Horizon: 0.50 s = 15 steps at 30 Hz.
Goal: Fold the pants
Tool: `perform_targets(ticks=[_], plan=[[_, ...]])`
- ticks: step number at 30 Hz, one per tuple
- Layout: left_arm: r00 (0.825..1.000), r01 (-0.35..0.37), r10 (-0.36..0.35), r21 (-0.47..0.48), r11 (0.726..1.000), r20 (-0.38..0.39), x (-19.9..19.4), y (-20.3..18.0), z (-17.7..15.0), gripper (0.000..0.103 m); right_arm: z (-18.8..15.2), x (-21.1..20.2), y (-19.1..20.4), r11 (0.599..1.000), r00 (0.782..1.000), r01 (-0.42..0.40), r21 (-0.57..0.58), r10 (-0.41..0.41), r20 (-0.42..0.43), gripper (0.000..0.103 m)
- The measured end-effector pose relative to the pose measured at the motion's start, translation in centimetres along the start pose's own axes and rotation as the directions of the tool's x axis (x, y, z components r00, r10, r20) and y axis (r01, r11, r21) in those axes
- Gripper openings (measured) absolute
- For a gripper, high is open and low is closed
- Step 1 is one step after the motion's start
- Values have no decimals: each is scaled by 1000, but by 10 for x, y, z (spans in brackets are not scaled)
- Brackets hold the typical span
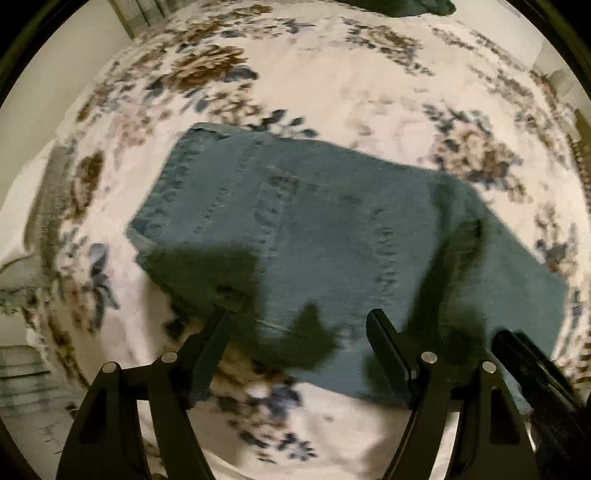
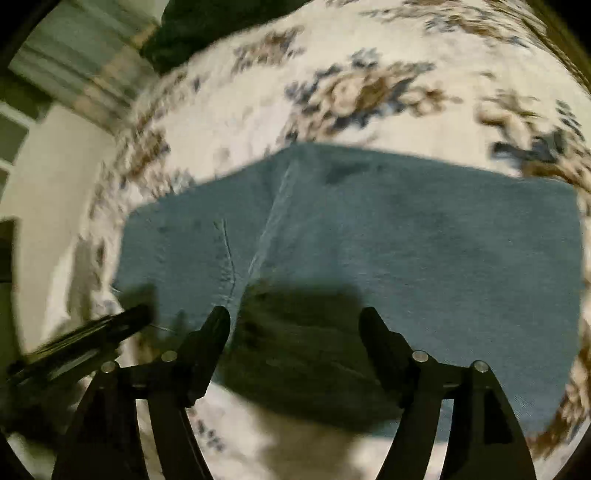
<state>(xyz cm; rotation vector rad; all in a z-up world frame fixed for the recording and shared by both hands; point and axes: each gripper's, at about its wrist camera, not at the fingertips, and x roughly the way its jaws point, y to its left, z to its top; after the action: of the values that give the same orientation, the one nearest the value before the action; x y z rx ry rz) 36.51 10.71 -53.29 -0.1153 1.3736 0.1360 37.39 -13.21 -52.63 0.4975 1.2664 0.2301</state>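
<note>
Blue denim pants (image 1: 314, 229) lie folded in a flat block on a floral bedspread (image 1: 332, 74). My left gripper (image 1: 299, 321) is open above their near edge, holding nothing. The right gripper's dark body shows at the lower right of the left wrist view (image 1: 535, 369). In the right wrist view the pants (image 2: 406, 240) fill the middle. My right gripper (image 2: 295, 317) is open over their near edge, empty. The left gripper shows as a dark blurred shape at the lower left of that view (image 2: 92, 339). Both views are blurred.
The bedspread (image 2: 332, 92) spreads around the pants. A dark green cloth (image 1: 406, 7) lies at the far edge and shows in the right wrist view (image 2: 192, 33). The bed's left edge and a pale floor (image 2: 48, 166) are beyond.
</note>
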Motion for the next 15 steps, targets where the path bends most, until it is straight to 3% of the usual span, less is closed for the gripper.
perform_targets(ticks=[3,5,10,12,13,15], plan=[[996,85,-85,-6,996,-30,4,-18,7,74,-7,-36,-43,987,998,39,154,-46,41,77],[988,135,-134,9,991,-76,18,-39,12,74,-17,-49,-80,957,995,82,277,-95,36,77],[960,187,-160,105,977,-228,74,-96,13,74,-39,-46,-145,883,990,123,453,-140,3,77],[957,192,-149,159,968,-251,88,-113,10,59,-44,-42,-156,870,988,135,474,-151,-3,77],[958,205,-160,175,963,-239,88,-117,8,36,-42,-41,-159,869,989,133,476,-150,-2,77],[968,198,-161,192,961,-190,79,-118,5,19,-43,-39,-161,873,988,137,469,-156,1,77]])
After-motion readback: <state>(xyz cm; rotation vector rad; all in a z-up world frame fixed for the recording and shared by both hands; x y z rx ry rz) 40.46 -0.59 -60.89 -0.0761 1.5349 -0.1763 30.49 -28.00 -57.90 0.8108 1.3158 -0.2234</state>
